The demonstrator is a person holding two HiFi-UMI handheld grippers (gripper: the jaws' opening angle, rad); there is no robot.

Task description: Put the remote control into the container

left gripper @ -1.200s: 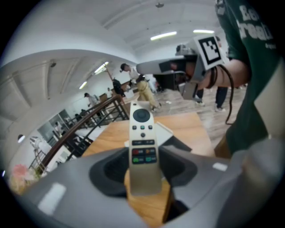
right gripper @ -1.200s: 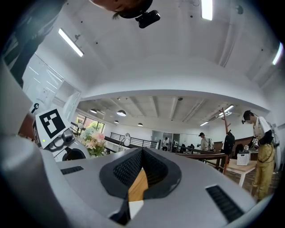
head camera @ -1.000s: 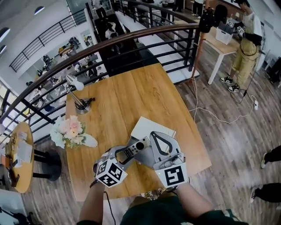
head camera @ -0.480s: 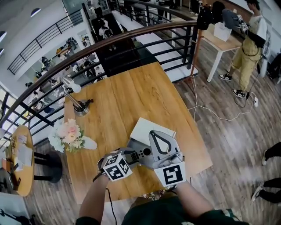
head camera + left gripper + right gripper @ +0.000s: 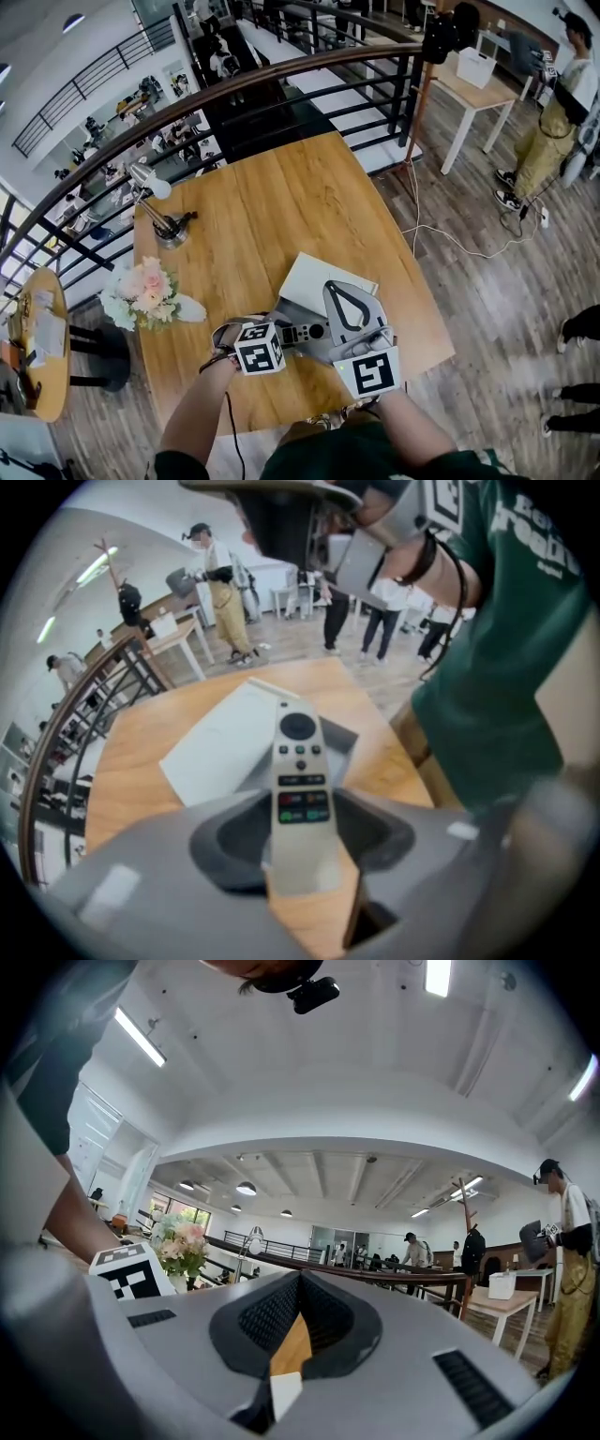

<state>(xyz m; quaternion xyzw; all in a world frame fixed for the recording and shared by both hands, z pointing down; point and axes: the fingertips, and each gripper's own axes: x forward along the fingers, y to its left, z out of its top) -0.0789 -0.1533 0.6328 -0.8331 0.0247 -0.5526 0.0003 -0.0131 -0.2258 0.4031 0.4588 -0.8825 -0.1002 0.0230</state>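
A grey remote control point(image 5: 305, 332) point(image 5: 300, 789), buttons up, is clamped by its rear end in my left gripper point(image 5: 281, 334) point(image 5: 300, 847), which is shut on it. Its front end points at a flat white container point(image 5: 314, 272) point(image 5: 220, 747) lying on the wooden table point(image 5: 253, 216), and hangs over the container's near edge. My right gripper point(image 5: 334, 289) point(image 5: 300, 1275) hovers just right of the remote, over the container's near right corner. Its jaws are shut with nothing between them. The right gripper view shows only a sliver of wood and white through the jaws.
A desk lamp point(image 5: 155, 202) and a bunch of pink flowers point(image 5: 145, 286) stand on the table's left side. A dark curved railing point(image 5: 281, 84) runs behind the table. The table's right edge point(image 5: 433, 319) is close to the container. A person point(image 5: 562, 122) stands far right by a white table.
My left gripper has swung right and turned, bringing the remote from pointing up-right to lying nearly level toward the right gripper and container. The right gripper has barely moved.
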